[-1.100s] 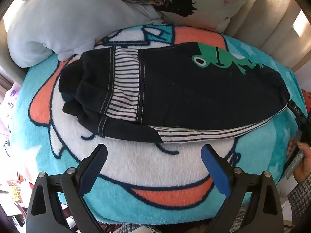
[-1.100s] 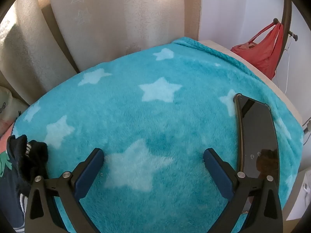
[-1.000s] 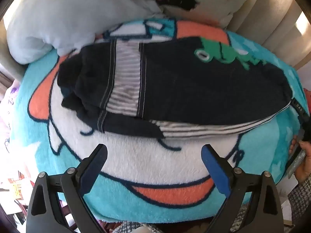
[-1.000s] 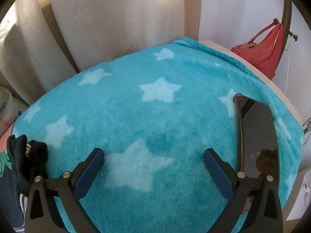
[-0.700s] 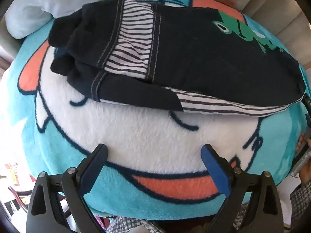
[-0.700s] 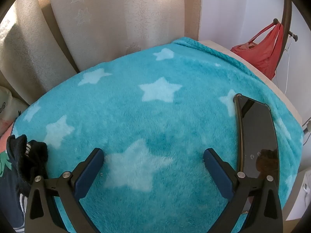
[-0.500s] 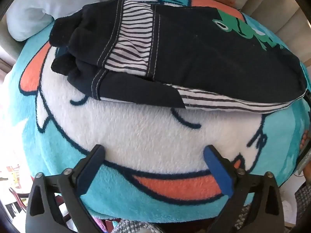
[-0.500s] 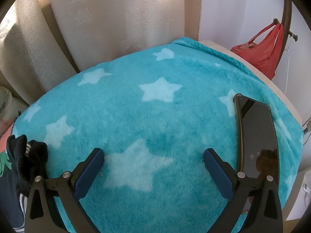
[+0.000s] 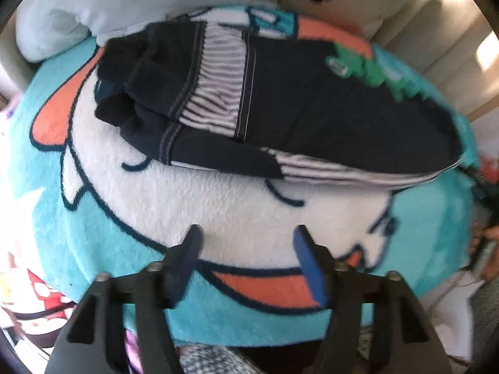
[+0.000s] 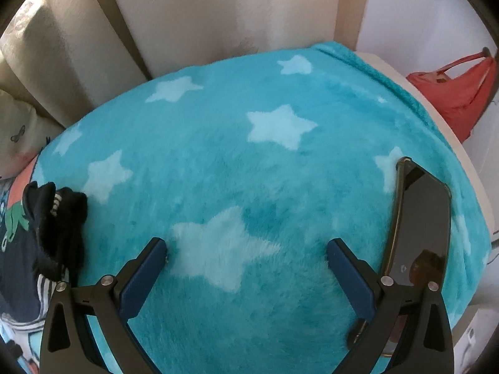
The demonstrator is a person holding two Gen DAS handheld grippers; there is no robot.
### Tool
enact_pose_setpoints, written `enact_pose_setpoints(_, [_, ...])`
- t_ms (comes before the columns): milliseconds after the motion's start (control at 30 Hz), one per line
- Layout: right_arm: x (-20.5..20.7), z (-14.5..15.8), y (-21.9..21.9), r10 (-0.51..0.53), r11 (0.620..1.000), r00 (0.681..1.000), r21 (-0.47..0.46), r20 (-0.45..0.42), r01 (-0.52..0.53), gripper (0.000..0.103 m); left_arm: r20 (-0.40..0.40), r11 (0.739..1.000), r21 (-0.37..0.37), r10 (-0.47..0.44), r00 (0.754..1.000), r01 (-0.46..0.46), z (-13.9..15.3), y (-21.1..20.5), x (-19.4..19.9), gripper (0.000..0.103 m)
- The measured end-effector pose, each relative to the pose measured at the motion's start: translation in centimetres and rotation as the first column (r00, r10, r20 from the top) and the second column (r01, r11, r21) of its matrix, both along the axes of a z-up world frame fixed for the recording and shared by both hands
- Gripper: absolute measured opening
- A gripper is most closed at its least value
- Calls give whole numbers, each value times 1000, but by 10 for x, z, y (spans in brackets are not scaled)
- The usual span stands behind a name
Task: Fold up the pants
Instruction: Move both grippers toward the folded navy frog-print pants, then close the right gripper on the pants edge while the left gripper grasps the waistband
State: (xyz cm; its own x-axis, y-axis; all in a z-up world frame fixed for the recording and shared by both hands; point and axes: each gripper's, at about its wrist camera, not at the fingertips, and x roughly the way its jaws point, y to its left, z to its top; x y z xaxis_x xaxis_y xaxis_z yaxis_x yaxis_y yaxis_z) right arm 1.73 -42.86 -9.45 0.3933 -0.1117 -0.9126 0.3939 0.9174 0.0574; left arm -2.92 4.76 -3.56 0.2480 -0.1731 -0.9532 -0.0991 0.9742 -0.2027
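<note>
The dark navy pants point(image 9: 312, 109) with a striped panel and a green frog print lie folded in half across a teal fleece blanket point(image 9: 218, 205) with a white and orange cartoon print. My left gripper point(image 9: 246, 243) is open and empty, hovering over the blanket just short of the pants' near edge. My right gripper point(image 10: 246, 255) is open and empty over a starred part of the blanket point(image 10: 265, 171). One end of the pants point(image 10: 56, 227) shows at the far left of the right wrist view.
A black phone point(image 10: 418, 227) lies on the blanket by my right gripper's right finger. A pale pillow point(image 9: 93, 9) sits behind the pants. Beige curtains point(image 10: 202, 15) hang behind the bed. A red bag point(image 10: 458, 93) hangs at the right.
My left gripper's fingers have narrowed from wide open while the view shifted and blurred. My right gripper has tilted slightly; the pants have not moved.
</note>
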Motion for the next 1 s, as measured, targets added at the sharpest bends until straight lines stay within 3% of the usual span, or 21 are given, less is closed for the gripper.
enact_pose_setpoints(67, [-4, 10, -6, -45, 998, 999, 34, 4, 45, 84, 46, 998, -40, 45, 998, -43, 12, 24, -2, 58])
enact_pose_setpoints(167, [-20, 37, -7, -88, 991, 993, 106, 83, 79, 84, 102, 990, -86, 118, 988, -109, 30, 55, 2, 58])
enact_pose_setpoints(300, [-28, 62, 23, 18, 982, 987, 184, 157, -47, 84, 95, 980, -131, 165, 982, -152, 31, 70, 6, 58])
enact_pose_setpoints(400, [-25, 66, 55, 107, 962, 981, 233, 163, -144, 80, 66, 972, -170, 174, 983, -161, 25, 82, 24, 58])
enact_pose_setpoints(567, [-15, 53, 92, 166, 940, 978, 279, 130, -197, 71, 95, 987, -112, 130, 987, -120, 29, 76, 38, 58])
enact_pose_setpoints(667, [-10, 46, 100, 153, 931, 981, 315, 118, -183, 71, 68, 991, -96, 101, 993, -94, 19, 69, 51, 58])
enact_pose_setpoints(700, [-7, 44, 99, 148, 931, 983, 322, 107, -175, 70, 44, 991, -102, 86, 995, -81, 13, 65, 56, 56])
enact_pose_setpoints(767, [-2, 40, 101, 136, 934, 986, 321, 93, -160, 67, 20, 992, -108, 61, 998, -58, 5, 59, 65, 29])
enact_pose_setpoints(800, [1, 40, 102, 135, 937, 987, 312, 88, -156, 63, 2, 994, -91, 53, 999, -53, 2, 56, 68, 8])
enact_pose_setpoints(833, [3, 40, 103, 134, 941, 987, 301, 82, -153, 61, -7, 995, -82, 50, 999, -50, 0, 54, 70, 7])
enact_pose_setpoints(867, [6, 40, 105, 133, 943, 988, 296, 77, -150, 52, 3, 996, -79, 52, 999, -52, 2, 53, 70, 7])
enact_pose_setpoints(900, [8, 39, 105, 131, 944, 989, 296, 72, -147, 34, 12, 996, -74, 50, 999, -49, 4, 52, 69, 7])
enact_pose_setpoints(967, [11, 38, 105, 130, 945, 990, 295, 58, -141, 14, 26, 996, -71, 50, 998, -48, 10, 51, 66, 7])
enact_pose_setpoints(1000, [11, 40, 105, 128, 945, 990, 295, 59, -140, 13, 35, 996, -78, 51, 998, -49, 15, 53, 64, 7])
